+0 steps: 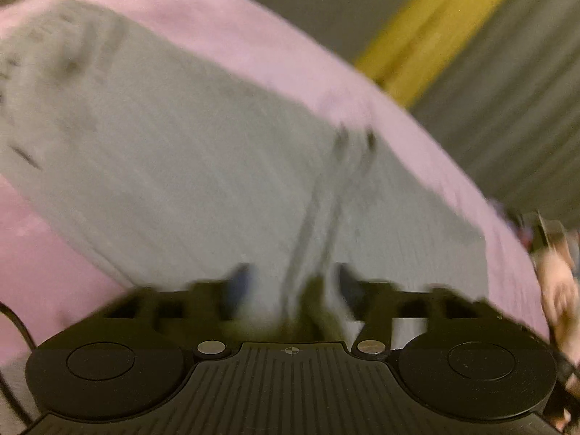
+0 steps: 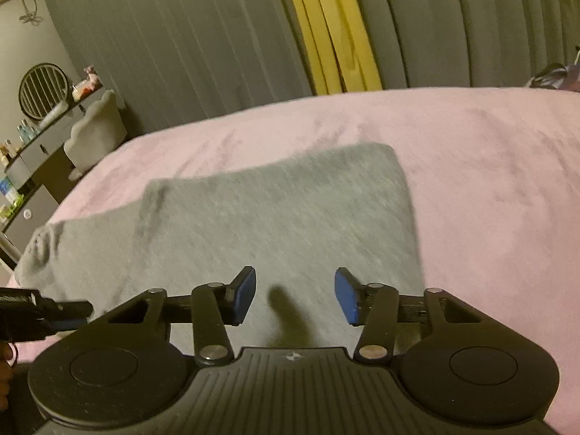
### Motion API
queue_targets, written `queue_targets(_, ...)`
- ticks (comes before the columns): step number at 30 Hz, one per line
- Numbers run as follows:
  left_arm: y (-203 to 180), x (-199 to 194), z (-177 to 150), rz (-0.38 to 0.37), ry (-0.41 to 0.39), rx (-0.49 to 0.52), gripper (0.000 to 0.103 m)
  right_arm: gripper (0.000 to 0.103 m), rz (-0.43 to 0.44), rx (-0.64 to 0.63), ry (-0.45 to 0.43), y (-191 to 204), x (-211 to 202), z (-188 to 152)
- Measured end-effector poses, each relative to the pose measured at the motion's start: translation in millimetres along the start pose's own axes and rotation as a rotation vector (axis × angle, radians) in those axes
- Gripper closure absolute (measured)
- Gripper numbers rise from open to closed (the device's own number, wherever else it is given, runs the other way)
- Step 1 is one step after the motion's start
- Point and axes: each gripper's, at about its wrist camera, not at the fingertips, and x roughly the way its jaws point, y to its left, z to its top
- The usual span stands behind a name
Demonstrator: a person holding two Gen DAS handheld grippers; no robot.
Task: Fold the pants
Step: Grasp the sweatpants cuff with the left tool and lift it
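Observation:
Grey pants [image 2: 275, 217] lie folded on a pink bedspread [image 2: 471, 166]. In the blurred left wrist view the pants [image 1: 174, 166] fill the middle, with their drawstrings [image 1: 326, 195] trailing toward the camera. My left gripper [image 1: 293, 282] is open just above the near edge of the pants, with nothing between its blue pads. My right gripper [image 2: 295, 295] is open and empty over the near part of the pants. The left gripper's body [image 2: 36, 313] shows at the left edge of the right wrist view.
Grey curtains [image 2: 181, 43] with a yellow strip [image 2: 333, 29] hang behind the bed. A dressing table [image 2: 40, 137] with a round mirror, bottles and a pale chair stands at the far left. Dark clothing [image 2: 554, 76] lies at the bed's far right.

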Motion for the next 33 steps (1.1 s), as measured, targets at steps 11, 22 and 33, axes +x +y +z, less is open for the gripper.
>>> queue_targets(11, 132, -49, 39, 0.166, -0.262, -0.344, 0.008, 0.055, -0.113, -0.206, 0.069, 105, 88, -12)
queue_targets(22, 177, -21, 71, 0.152, -0.252, -0.314, 0.008, 0.049, 0.1, -0.26, 0.065, 139, 83, -5)
queue_targets(33, 182, 11, 90, 0.214, -0.246, -0.232, 0.007, 0.02, -0.035, -0.121, -0.019, 52, 51, -44)
